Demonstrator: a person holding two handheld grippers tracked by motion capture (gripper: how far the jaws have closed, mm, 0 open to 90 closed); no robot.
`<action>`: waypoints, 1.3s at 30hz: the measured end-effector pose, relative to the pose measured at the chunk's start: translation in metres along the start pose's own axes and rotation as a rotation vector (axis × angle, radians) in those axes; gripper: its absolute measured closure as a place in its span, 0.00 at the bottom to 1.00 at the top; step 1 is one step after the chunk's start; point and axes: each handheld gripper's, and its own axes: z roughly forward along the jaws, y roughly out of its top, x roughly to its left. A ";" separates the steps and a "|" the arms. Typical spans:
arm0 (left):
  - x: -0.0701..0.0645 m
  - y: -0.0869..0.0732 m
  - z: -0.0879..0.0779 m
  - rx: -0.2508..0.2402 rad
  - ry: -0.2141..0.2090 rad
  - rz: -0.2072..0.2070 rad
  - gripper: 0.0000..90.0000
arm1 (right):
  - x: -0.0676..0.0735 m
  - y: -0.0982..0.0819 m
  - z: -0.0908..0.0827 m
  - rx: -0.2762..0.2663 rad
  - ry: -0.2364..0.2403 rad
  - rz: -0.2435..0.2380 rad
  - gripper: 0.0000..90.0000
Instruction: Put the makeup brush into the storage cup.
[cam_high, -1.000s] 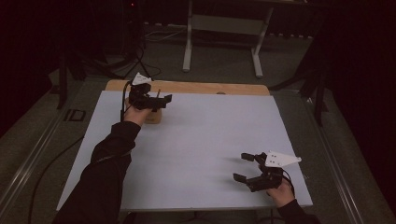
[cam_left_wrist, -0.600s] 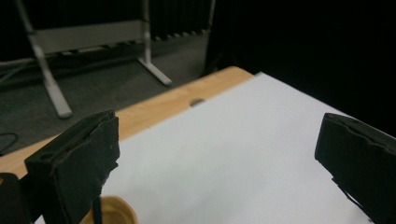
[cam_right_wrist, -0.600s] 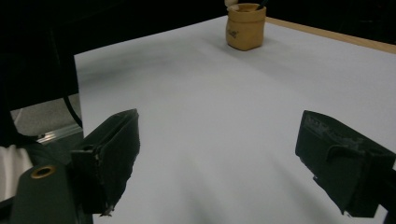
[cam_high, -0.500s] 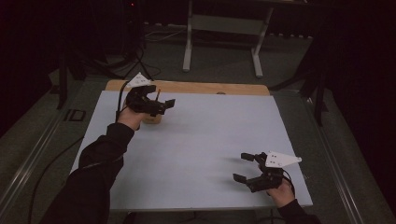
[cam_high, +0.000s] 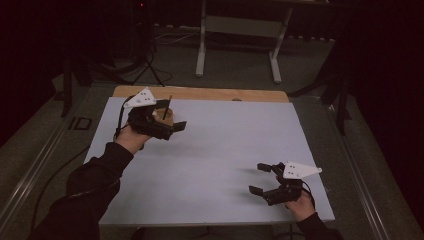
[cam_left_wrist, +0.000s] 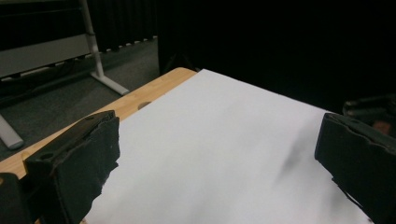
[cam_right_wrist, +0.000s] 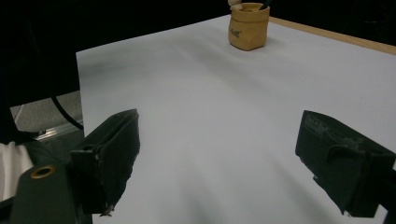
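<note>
Jaws stand wide and empty on both grippers. From above, the left gripper (cam_high: 167, 117) hovers beside the tan pot (cam_high: 165, 118) near the counter (cam_high: 215, 150) far-left corner, seemingly positioned to grasp; the right gripper (cam_high: 262, 179) waits near the front-right corner. The right gripper view shows the pot (cam_right_wrist: 248, 25), holding a dark stick, upright.

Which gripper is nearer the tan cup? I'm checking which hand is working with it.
The left gripper, at the table's far left corner right beside the tan cup. The right gripper hangs open near the front right edge.
</note>
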 end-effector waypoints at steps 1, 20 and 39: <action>-0.002 -0.001 -0.002 0.004 -0.006 0.001 0.01 | 0.000 0.000 0.000 0.001 -0.001 -0.003 0.15; -0.039 -0.039 -0.036 0.016 -0.080 0.079 0.01 | 0.000 0.001 0.000 0.002 -0.003 -0.012 0.15; -0.055 -0.096 -0.041 0.057 -0.225 0.073 0.01 | -0.001 -0.001 0.001 0.010 -0.006 -0.002 0.15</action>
